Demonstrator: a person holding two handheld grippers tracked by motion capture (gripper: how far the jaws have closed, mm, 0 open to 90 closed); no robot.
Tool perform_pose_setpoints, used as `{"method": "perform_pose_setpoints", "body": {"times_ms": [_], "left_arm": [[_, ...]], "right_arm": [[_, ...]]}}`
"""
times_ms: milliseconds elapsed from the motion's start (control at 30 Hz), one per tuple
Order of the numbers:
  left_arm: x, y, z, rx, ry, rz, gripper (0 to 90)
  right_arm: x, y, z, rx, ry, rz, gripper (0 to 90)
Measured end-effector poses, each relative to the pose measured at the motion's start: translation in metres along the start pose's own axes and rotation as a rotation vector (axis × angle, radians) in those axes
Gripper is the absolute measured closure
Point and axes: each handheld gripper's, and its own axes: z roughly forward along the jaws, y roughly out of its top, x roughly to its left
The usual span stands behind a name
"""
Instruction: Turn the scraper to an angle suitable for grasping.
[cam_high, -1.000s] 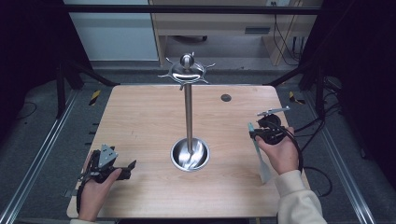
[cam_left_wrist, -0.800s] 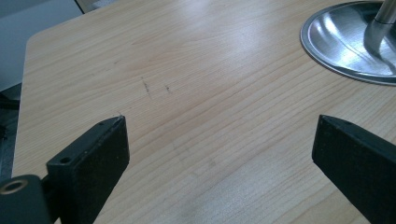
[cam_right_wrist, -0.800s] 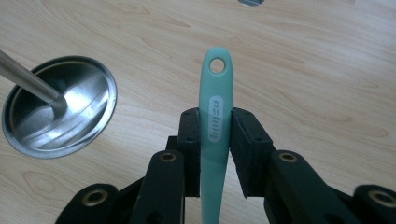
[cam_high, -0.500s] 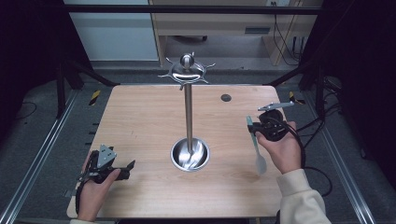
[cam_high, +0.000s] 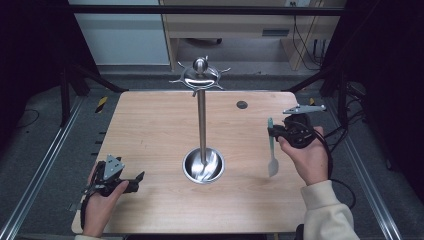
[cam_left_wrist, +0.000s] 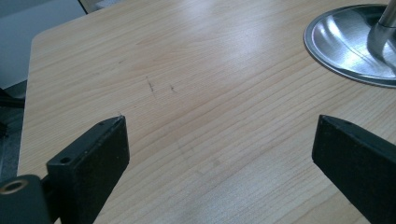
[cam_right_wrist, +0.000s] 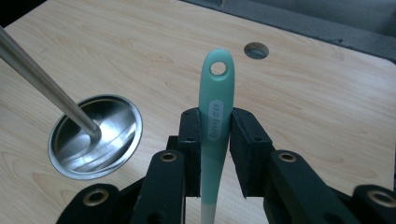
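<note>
Nearest in the high view, at the front left corner of the wooden table (cam_high: 150, 125): left gripper (cam_high: 136, 180), resting low, jaws spread wide with nothing between them. Confirmed by the left gripper view, where bare wood lies between the two black jaws and the rim of the round steel base (cam_left_wrist: 348, 42) shows at upper right, well apart.

Farther in, at the table's right side: right gripper (cam_high: 271, 131), raised off the surface, clamped on the handle of a pale green spatula (cam_high: 271, 150). From above, seen as a thin strip hanging down from the jaws, whitish blade end lowest, off the wood. Added by the right gripper view: spatula (cam_right_wrist: 215, 116) upright between the pads, hang-hole at the handle tip, raised lettering on the handle, too small to read with certainty. Also there: steel base (cam_right_wrist: 95, 137) to the left with the slanting pole (cam_right_wrist: 44, 84) rising from it.

Centre of the table: stand with base, tall pole (cam_high: 201, 125) and a hook crown (cam_high: 200, 75) at the top. Beyond, a small dark hole (cam_high: 242, 104) in the wood.

Against a second ago: right gripper higher, spatula lifted clear; left gripper unmoved.

Count: two grippers, one spatula, one stand, one hole.
</note>
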Motion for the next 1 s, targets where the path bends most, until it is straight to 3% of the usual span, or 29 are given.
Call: {"method": "perform_pose_setpoints", "body": {"times_ms": [433, 1000], "left_arm": [[0.001, 0.0, -0.001, -0.003, 0.002, -0.004, 3.8], [0.001, 0.0, -0.001, -0.004, 0.004, -0.006, 3.8]], "right_arm": [[0.009, 0.013, -0.015, -0.077, -0.007, -0.033, 75.0], [0.022, 0.024, -0.035, -0.12, 0.011, -0.082, 75.0]]}}
